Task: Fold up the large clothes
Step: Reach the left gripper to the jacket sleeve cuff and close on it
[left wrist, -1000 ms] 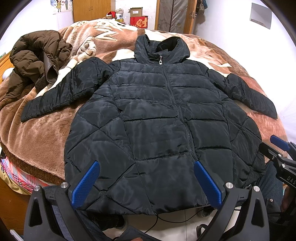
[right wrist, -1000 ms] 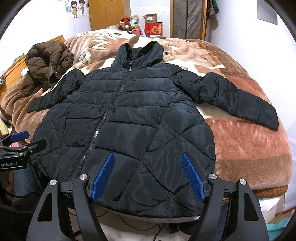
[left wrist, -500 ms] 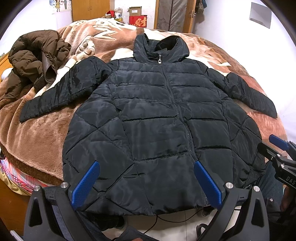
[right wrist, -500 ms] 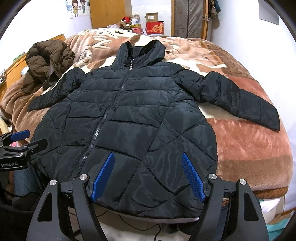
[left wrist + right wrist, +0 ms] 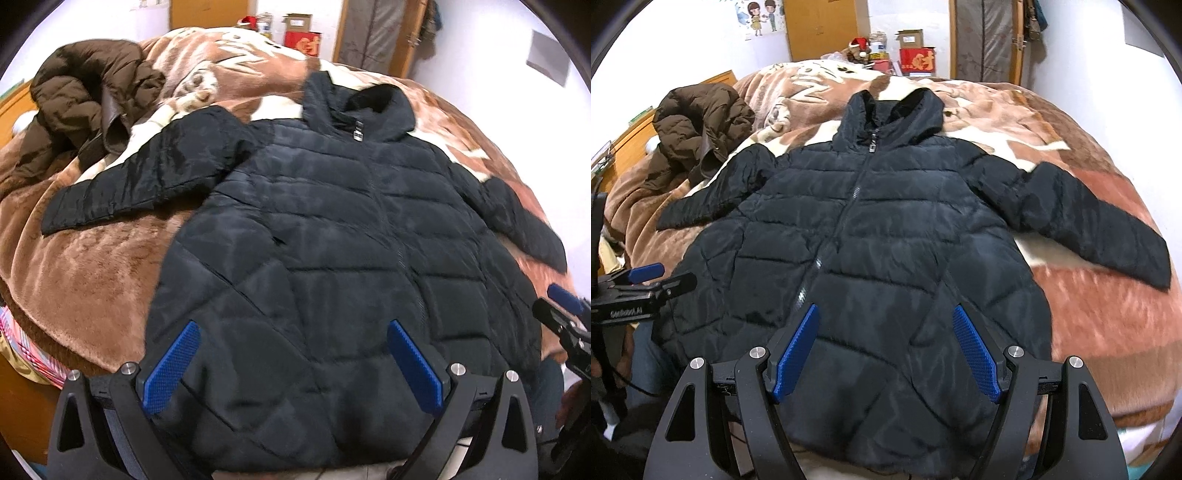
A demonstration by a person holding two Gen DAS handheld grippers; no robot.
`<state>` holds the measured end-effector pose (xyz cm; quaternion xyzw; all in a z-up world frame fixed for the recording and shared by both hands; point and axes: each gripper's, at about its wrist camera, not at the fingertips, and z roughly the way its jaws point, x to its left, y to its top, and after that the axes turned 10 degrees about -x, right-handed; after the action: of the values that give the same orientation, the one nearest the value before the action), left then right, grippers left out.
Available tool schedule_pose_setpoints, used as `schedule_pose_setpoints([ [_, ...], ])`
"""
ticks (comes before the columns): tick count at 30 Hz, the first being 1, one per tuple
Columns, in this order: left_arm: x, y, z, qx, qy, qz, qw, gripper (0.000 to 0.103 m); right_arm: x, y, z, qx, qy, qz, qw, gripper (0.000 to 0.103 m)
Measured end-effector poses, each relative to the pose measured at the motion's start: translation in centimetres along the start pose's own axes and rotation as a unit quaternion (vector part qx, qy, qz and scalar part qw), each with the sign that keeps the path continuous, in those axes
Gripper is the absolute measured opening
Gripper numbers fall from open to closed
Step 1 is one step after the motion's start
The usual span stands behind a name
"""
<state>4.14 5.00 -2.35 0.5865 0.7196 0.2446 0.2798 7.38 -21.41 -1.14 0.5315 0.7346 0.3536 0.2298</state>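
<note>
the big black coat [image 5: 886,236] lies flat on the bed [image 5: 1108,332], front side up, zipped shut. it fills the middle of both views. its hood points to 12 o'clock and its bottom edge hangs a little over the bed edge at 6 o'clock.

nothing is folded yet. both sleeves are spread out wide. one sleeve [image 5: 140,184] goes out toward 10 o'clock in the left wrist view. the other sleeve [image 5: 1089,221] goes out toward 3 o'clock in the right wrist view. the body is smooth and open, with no part laid over another part.

the left tool [image 5: 291,363] is spread wide and has nothing in it. it hangs over the bottom of the coat near 6 o'clock. the right tool [image 5: 886,354] is also spread wide and has nothing in it, over the bottom on the other side. i cannot tell if the blue pads [image 5: 975,356] touch the cloth.

so i think the job is just at the start. the coat is laid out and ready. still to do: bring each sleeve in over the body, then fold the body up into a smaller stack.

a brown coat [image 5: 698,129] sits in a lump at 10 o'clock on the bed, apart from the black one. it is not folded either, so it may need doing later.
</note>
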Motion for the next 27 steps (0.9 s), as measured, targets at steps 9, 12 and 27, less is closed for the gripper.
schedule_pose_setpoints([
  [9, 7.4, 3.6, 4.1, -0.019, 0.052, -0.05, 0.9972, 0.103, 1.7, 3.2, 5.8, 0.018, 0.019, -0.028, 0.999, 0.075],
  [12, 10.4, 4.6, 5.9, -0.015, 0.07, -0.079, 0.9942, 0.102, 2.2, 4.2, 7.7, 0.021, 0.023, -0.038, 0.999, 0.075],
  [27, 23.9, 6.8, 13.5, -0.009, 0.152, -0.208, 0.9663, 0.099, 1.9, 5.9, 15.8, 0.055, 0.014, -0.052, 0.997, 0.075],
])
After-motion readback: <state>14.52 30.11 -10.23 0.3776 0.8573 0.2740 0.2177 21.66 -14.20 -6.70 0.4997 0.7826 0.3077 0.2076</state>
